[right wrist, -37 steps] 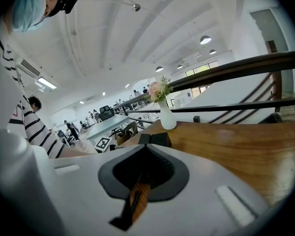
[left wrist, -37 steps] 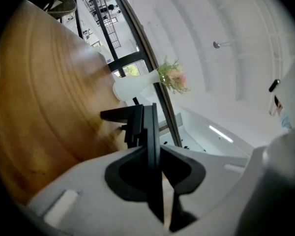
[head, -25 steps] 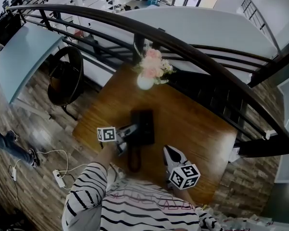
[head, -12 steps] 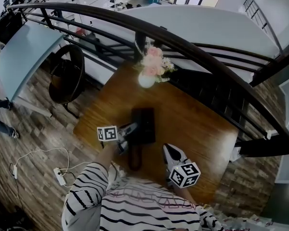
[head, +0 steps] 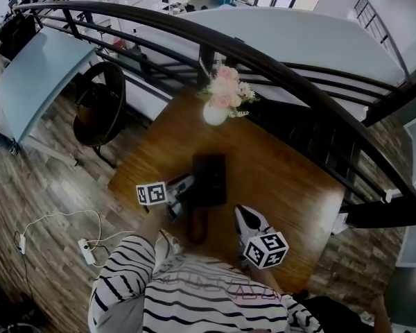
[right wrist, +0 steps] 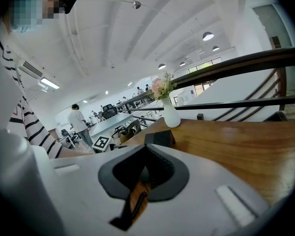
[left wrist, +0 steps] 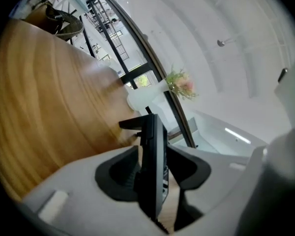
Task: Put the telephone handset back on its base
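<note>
Since a second ago the left hand-held gripper point(head: 184, 186) has drawn slightly out toward 9 o'clock from the telephone, and its jaws have just been opening. The person's legs on the wooden floor point(head: 35, 186), at 9 o'clock of the tabletop point(head: 284, 179) before, have gone up the left edge and are almost out of frame. The right hand-held gripper point(head: 244, 218) lies as before.

The left jaws are spread wide, with the handset point(left wrist: 152, 171) standing between them. A gap shows on one side, and on the other I cannot tell whether the pad touches it. The handset sits at the 9 o'clock edge of the base point(head: 213, 175) (from the head view the two merge into one dark block, so I cannot tell if it is seated). The right jaws are pressed together at the tips and pinch nothing. The coiled cord point(right wrist: 135, 205) shows through the slit behind them.

The handset is a thin, flat slab of matt black plastic, seen edge-on. The base is a boxy black rectangle. The tabletop is warm brown wood with long grain and rounded corners. At 12 o'clock of the base stands a smooth white bulb-shaped vase point(head: 213, 114) with pink flowers. Both grippers have pale grey shells and dark ribbed pads.
</note>
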Motion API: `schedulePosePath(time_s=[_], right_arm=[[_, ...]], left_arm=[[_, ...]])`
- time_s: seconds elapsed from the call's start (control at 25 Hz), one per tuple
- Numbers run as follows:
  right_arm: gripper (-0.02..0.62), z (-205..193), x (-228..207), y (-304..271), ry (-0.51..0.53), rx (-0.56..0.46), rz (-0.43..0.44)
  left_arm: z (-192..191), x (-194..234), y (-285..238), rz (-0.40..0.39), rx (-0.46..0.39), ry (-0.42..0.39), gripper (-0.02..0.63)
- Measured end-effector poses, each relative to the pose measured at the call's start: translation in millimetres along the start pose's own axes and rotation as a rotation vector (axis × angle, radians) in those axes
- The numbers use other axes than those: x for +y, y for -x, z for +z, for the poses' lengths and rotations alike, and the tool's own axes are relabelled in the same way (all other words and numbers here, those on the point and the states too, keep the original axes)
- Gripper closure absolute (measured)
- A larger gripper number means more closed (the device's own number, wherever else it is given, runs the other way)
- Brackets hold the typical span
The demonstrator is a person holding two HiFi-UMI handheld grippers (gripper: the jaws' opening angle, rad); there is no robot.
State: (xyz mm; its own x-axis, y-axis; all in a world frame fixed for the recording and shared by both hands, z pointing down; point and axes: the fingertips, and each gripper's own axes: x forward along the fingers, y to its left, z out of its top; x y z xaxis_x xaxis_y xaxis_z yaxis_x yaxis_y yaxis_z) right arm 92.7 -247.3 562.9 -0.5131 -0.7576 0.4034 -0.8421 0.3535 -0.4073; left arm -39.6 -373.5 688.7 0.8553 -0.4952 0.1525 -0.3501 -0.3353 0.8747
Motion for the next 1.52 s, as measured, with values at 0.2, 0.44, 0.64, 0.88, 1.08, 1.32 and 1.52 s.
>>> schedulePosePath(time_s=[0.2, 0.44, 0.64, 0.88, 1.08, 1.32, 1.52], right_arm=[[0.595, -2, 6, 0, 0.008, -0.002, 0.009], [0.595, 0, 17, 1, 0.021, -0.012, 0.01], [0.595, 0, 33, 6, 0.033, -0.038, 0.021], [0.595, -3, 58, 12, 0.046, -0.089, 0.024], [0.595, -10, 83, 22, 0.06, -0.144, 0.005], [0.595, -23, 110, 34, 0.074, -0.183, -0.023], [0.595, -29, 127, 49, 0.077, -0.188, -0.024]], left_arm=[[7, -11, 9, -0.019, -0.035, -0.005, 0.437], [11, -40, 19, -0.042, -0.02, -0.087, 0.453], [16, -86, 37, -0.058, -0.042, -0.257, 0.531], [19, -138, 76, -0.098, -0.083, -0.424, 0.604], [9, -164, 119, -0.128, -0.096, -0.478, 0.604], [-16, -184, 168, -0.157, -0.076, -0.509, 0.606], [-35, -204, 194, -0.165, -0.059, -0.531, 0.606]])
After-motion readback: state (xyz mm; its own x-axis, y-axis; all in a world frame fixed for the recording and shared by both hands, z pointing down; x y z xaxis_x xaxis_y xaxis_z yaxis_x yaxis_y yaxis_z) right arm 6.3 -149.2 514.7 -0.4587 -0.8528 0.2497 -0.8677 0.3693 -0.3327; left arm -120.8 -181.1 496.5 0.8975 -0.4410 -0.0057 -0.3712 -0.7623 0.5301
